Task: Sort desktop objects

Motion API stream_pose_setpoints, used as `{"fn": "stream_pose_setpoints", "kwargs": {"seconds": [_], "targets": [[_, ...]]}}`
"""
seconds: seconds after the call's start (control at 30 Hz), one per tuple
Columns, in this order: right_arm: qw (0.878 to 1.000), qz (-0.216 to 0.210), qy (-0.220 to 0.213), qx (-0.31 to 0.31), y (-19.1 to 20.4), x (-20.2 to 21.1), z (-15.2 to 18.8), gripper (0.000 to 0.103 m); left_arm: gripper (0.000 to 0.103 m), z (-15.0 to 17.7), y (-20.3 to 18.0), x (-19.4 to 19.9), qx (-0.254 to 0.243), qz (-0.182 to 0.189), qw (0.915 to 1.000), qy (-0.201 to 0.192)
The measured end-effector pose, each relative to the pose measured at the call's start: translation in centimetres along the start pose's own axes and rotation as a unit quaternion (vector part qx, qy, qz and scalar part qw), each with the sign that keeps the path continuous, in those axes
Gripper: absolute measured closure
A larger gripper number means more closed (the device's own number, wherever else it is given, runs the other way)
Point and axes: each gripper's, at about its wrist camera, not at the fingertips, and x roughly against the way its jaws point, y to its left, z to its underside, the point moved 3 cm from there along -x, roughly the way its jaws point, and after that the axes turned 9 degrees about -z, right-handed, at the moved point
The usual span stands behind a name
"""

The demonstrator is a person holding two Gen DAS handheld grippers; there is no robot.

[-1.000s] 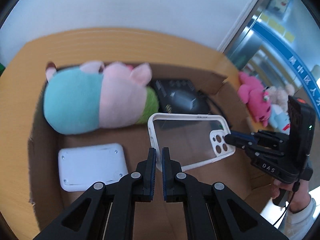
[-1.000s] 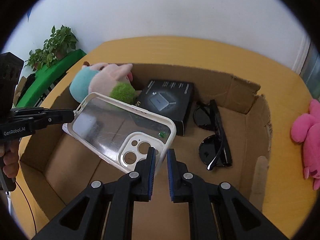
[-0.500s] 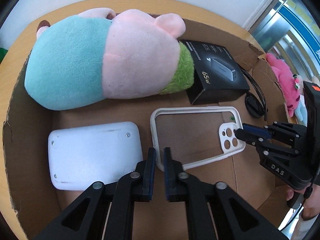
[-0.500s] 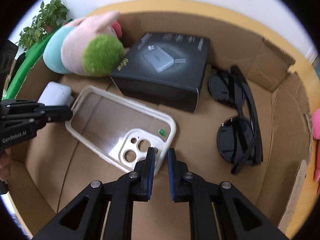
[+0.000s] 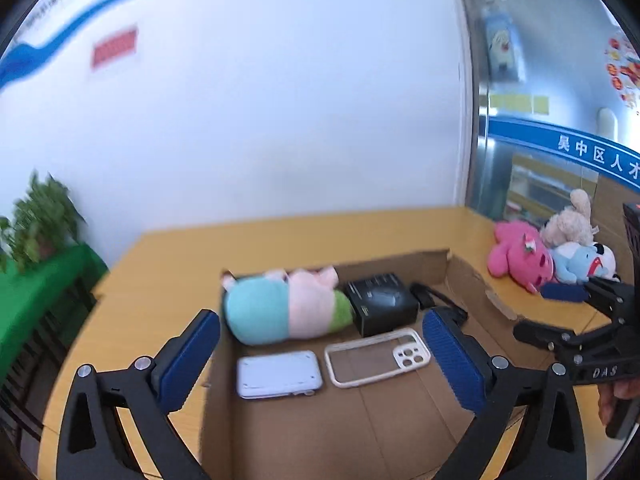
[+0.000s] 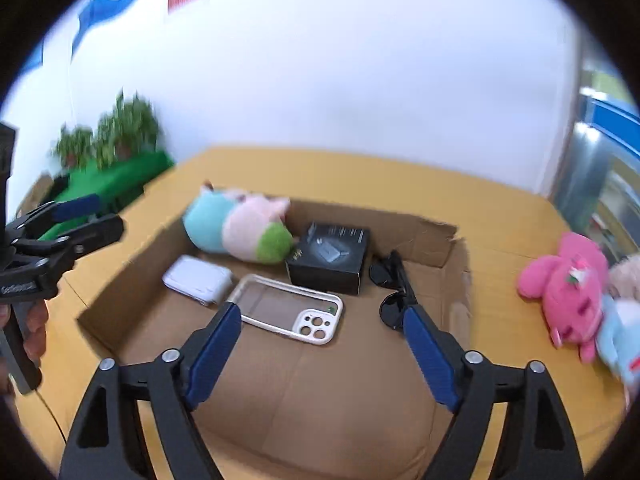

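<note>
Left wrist view: the left gripper (image 5: 320,354) is above the near edge of the cardboard box (image 5: 460,276), and its jaws are opening, spread wide, with nothing between the blue pads (image 5: 452,360). The clear phone case (image 5: 376,358) lies flat on the box floor, camera cutout to the right, free of both grippers. Just left of it lies a white flat device (image 5: 279,374), near but apart. Behind these, a pastel plush toy (image 5: 280,308) lies on its side against the far wall, with a black product box (image 5: 380,306) touching its green end. The box rests on a yellow tabletop (image 5: 160,280). At the right edge, the right gripper (image 5: 552,312) is held by a hand (image 5: 618,396). Its fingers stand apart.

Right wrist view: the right gripper (image 6: 320,344) is above the box with its jaws opening and widely spread, pinching nothing. The phone case (image 6: 288,308) lies between and beyond the fingertips, untouched. Black sunglasses (image 6: 394,284) lie to the right of the product box (image 6: 330,258), near the torn right wall. A pink plush toy (image 6: 568,288) lies on the tabletop outside the box. The left gripper (image 6: 92,216) is at the left edge, over the table outside the box.
</note>
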Motion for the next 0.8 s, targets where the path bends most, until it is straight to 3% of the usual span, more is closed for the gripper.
{"fn": "stream_pose_setpoints", "kwargs": {"seconds": [0.07, 0.17, 0.3, 0.43, 0.5, 0.8], "targets": [[0.999, 0.033, -0.022, -0.003, 0.4, 0.1, 2.1, 0.017, 0.0, 2.0, -0.3, 1.6, 0.003, -0.011, 0.9998, -0.017], [0.996, 0.074, -0.053, -0.022, 0.6, -0.9, 5.8, 0.017, 0.0, 5.1, -0.2, 1.6, 0.024, -0.033, 0.9991, -0.011], [0.995, 0.084, -0.046, -0.009, 0.7, -3.1, 8.7, 0.017, 0.001, 9.9, 0.2, -0.8, 0.044, -0.07, 0.9958, 0.039], [0.995, 0.078, -0.064, -0.028, 0.3, -2.9, 10.3, 0.016, 0.001, 12.8, 0.0, -2.6, 0.04, -0.091, 0.9933, 0.058], [0.994, 0.078, -0.076, -0.029, 0.3, -2.7, 10.7, 0.015, 0.0, 13.4, -0.5, -3.1, 0.023, -0.109, 0.9923, 0.053], [0.992, 0.081, -0.09, -0.03, 0.8, -2.4, 11.0, 0.012, 0.0, 13.6, -0.2, -2.8, 0.023, -0.104, 0.9938, 0.03]]}}
